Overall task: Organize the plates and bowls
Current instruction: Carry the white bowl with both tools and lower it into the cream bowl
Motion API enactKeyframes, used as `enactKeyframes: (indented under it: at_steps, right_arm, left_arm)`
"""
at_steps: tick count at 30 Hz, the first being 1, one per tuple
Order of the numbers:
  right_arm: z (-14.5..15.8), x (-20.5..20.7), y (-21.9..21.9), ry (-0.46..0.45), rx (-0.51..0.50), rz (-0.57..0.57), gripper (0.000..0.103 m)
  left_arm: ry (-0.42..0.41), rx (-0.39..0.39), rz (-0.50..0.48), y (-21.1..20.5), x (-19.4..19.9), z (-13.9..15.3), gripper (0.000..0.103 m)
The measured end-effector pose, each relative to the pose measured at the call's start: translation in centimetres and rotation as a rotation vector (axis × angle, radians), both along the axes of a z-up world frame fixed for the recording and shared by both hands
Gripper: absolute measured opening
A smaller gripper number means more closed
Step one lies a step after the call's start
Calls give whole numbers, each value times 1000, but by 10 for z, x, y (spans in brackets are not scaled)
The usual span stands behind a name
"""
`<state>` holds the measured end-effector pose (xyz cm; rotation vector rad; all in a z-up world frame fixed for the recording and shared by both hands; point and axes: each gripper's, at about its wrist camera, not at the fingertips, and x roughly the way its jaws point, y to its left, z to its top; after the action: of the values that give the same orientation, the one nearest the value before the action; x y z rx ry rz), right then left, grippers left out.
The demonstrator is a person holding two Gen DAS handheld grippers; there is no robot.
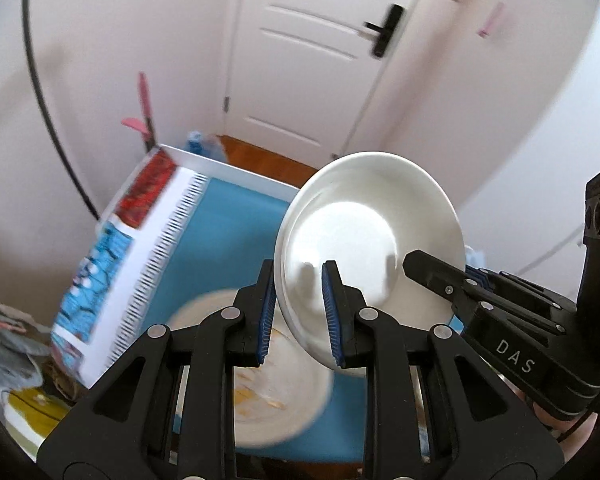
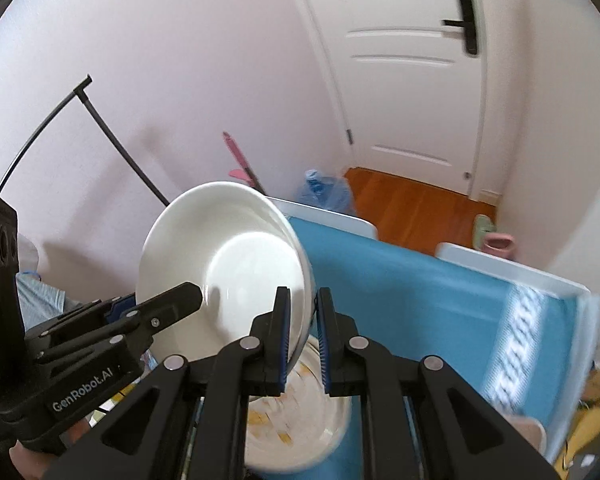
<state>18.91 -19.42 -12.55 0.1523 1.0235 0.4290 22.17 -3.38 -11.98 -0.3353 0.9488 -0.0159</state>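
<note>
Basically both grippers, left gripper (image 1: 300, 312) and right gripper (image 2: 302, 336), pinch opposite edges of 1 white bowl (image 1: 364, 240), tilted above the dirty plate (image 1: 276, 384), probably for steadier stacking.

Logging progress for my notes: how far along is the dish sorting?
Nothing looks stacked yet. In hand: left claw and right claw both grip the rim of the tilted glossy white bowl, held above the food-stained round white dish on the blue cloth. Left: setting it down.

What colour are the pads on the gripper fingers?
Blue ribbed pads line black fingers, clearest in the left wrist view, where they clamp the round white ceramic bowl.
</note>
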Motion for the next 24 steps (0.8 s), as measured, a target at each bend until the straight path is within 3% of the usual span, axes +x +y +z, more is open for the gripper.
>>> enactKeyframes:
  at_steps: [5, 10, 16, 24]
  right_arm:
    - [11, -46, -56, 0, -44, -82, 12]
    - [4, -84, -110, 31, -71, -195, 12]
    - [-17, -117, -159, 94, -96, -319, 12]
    - [-63, -144, -196, 214, -79, -423, 12]
  left_arm:
    - [20, -26, -109, -64, -15, -3, 20]
    - [43, -37, -229, -125, -21, -15, 20]
    - [130, -41, -371, -187, -27, -47, 20]
    - [234, 19, -468, -225, -30, -95, 20]
